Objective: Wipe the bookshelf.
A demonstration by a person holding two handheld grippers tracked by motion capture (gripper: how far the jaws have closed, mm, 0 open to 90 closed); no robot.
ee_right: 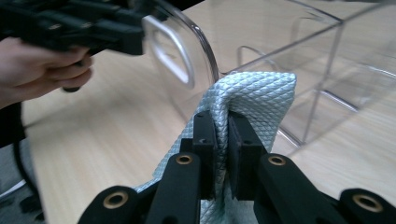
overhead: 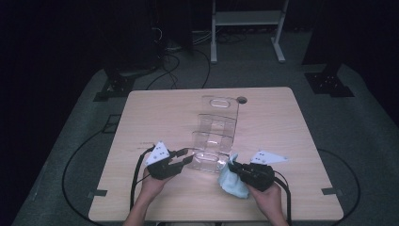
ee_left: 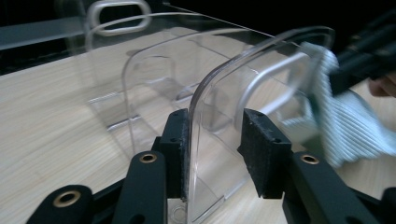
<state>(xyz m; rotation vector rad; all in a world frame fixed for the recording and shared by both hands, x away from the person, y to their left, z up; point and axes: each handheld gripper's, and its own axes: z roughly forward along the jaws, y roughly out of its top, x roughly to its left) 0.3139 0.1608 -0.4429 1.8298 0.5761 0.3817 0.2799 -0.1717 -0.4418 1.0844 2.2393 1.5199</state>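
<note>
A clear acrylic tiered rack [overhead: 214,134] [ee_left: 154,79] [ee_right: 327,56] stands at the table's middle, its lowest pocket toward me. My left gripper [overhead: 186,157] [ee_left: 215,126] comes in from the left and is shut on the rounded front panel, one pad on each side of it. My right gripper [overhead: 233,165] [ee_right: 222,119] is shut on a fold of a light blue quilted cloth [overhead: 233,183] [ee_right: 261,93] [ee_left: 350,130]. The cloth lies against the right end of that same front panel, and its loose part hangs down to the tabletop.
The wooden table [overhead: 282,122] has a round cable hole [overhead: 242,100] behind the rack. Both forearms enter over the near edge. On the floor beyond stand a white frame [overhead: 247,28] and dark stand bases [overhead: 329,82], with cables around the table.
</note>
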